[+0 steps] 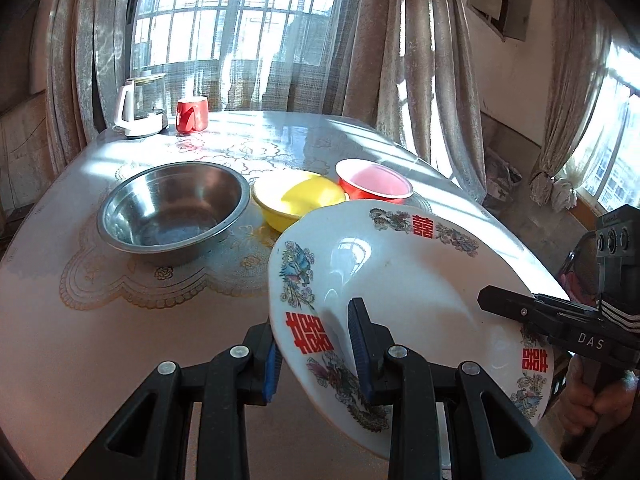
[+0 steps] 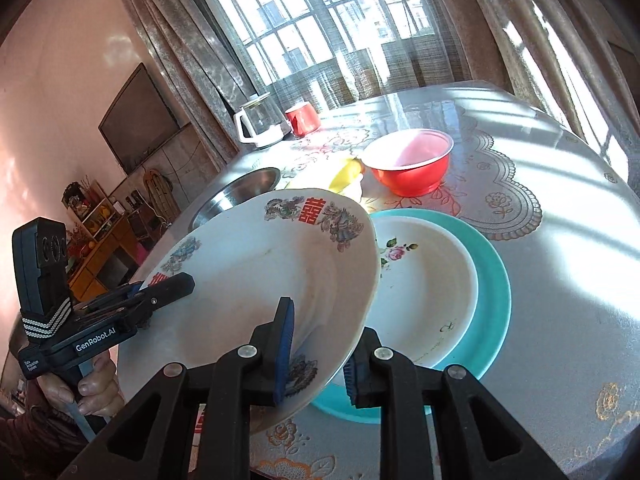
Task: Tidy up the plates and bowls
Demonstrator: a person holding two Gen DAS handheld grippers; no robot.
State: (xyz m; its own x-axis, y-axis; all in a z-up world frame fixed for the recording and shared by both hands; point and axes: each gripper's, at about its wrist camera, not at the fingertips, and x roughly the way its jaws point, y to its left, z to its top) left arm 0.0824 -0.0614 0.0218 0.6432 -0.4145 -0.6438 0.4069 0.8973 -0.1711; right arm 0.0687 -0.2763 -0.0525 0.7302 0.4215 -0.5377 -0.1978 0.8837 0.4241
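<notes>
A white plate with red characters and dragon prints hangs tilted above the table, held from two sides. My left gripper is shut on its near rim, one blue pad above and one below. My right gripper is shut on the same plate at the opposite rim. Just under and to the right of it lies a white floral plate, stacked on a teal plate. Further back stand a steel bowl, a yellow bowl and a red bowl in a row.
A glass kettle and a red mug stand at the far edge of the round table, near the curtains. A hand holds the right gripper's handle. A cabinet and a wall television are off to the left in the right wrist view.
</notes>
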